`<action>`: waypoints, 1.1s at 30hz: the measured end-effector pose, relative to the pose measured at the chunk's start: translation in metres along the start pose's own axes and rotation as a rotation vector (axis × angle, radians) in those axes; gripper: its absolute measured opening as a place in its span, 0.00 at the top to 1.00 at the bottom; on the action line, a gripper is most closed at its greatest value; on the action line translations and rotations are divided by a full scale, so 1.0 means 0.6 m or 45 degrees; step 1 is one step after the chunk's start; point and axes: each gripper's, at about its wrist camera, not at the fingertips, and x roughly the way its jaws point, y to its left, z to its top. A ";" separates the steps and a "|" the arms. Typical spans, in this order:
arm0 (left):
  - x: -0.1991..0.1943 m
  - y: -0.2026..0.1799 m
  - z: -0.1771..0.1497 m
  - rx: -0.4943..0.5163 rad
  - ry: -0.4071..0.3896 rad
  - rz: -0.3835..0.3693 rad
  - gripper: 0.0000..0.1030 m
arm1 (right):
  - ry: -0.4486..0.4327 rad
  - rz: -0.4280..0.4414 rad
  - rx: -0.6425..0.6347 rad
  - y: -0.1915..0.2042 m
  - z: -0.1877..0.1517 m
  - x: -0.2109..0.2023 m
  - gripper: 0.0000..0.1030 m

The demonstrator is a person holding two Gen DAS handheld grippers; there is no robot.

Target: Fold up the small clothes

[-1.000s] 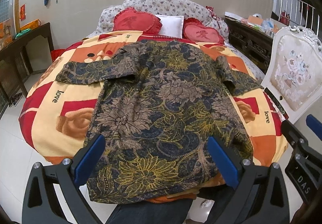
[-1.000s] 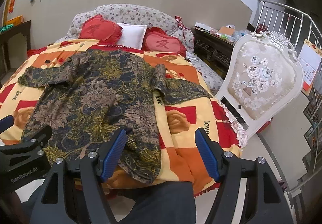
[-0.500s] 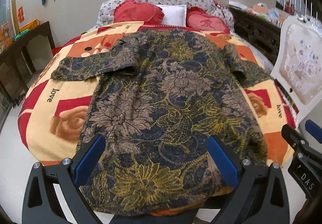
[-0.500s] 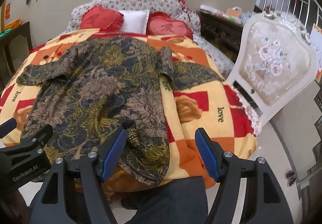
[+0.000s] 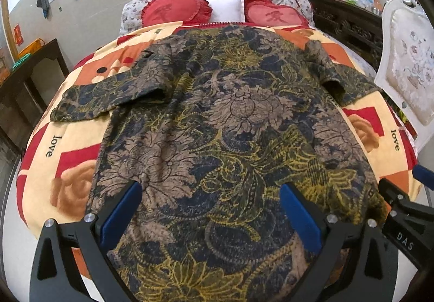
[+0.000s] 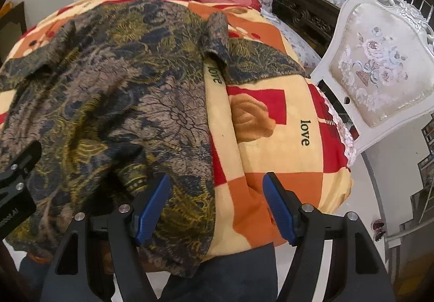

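Note:
A dark floral short-sleeved top in navy, brown and yellow lies spread flat on the bed, sleeves out to both sides, hem hanging over the near edge. It also shows in the right wrist view. My left gripper is open and empty, hovering over the lower middle of the top. My right gripper is open and empty, above the top's lower right edge and the blanket beside it. The right gripper's body shows in the left wrist view.
An orange, red and yellow rose blanket covers the round bed. Red heart cushions and a white pillow lie at the head. A white upholstered chair stands close on the right, a dark wooden table on the left.
Both grippers have moved forward and down toward the bed; the top now fills more of each view. Both stay open and empty. The top has not moved.

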 end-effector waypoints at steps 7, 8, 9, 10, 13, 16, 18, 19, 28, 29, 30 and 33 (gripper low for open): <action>0.012 -0.002 -0.004 0.002 0.024 -0.020 0.00 | 0.028 -0.022 -0.020 0.008 0.005 0.013 0.30; 0.012 -0.003 -0.004 -0.002 0.025 -0.022 0.00 | 0.026 -0.024 -0.022 0.009 0.006 0.013 0.30; 0.013 -0.002 -0.004 -0.006 0.026 -0.025 0.00 | 0.026 -0.025 -0.023 0.009 0.007 0.013 0.30; 0.013 -0.002 -0.004 -0.007 0.027 -0.026 0.00 | 0.025 -0.027 -0.023 0.009 0.008 0.013 0.30; 0.013 -0.002 -0.005 -0.007 0.027 -0.030 0.00 | 0.025 -0.031 -0.026 0.011 0.009 0.013 0.30; 0.014 -0.001 -0.002 -0.011 0.019 -0.039 0.00 | 0.027 -0.034 -0.032 0.013 0.011 0.012 0.30; 0.023 0.005 0.010 -0.004 0.002 -0.040 0.00 | 0.019 -0.027 -0.038 0.017 0.020 0.011 0.30; 0.027 0.010 0.020 -0.003 -0.017 -0.039 0.00 | 0.012 -0.020 -0.038 0.018 0.025 0.010 0.30; 0.146 0.058 0.125 0.006 0.127 -0.067 0.00 | -0.246 0.222 0.075 0.031 0.183 0.045 0.30; 0.158 0.060 0.127 0.006 0.146 -0.055 0.00 | -0.242 0.244 0.077 0.038 0.197 0.059 0.30; 0.171 0.064 0.127 -0.006 0.171 -0.050 0.00 | -0.218 0.278 0.082 0.047 0.215 0.083 0.30; 0.221 0.075 0.109 -0.067 0.328 -0.083 0.00 | -0.147 0.409 0.137 0.068 0.239 0.143 0.30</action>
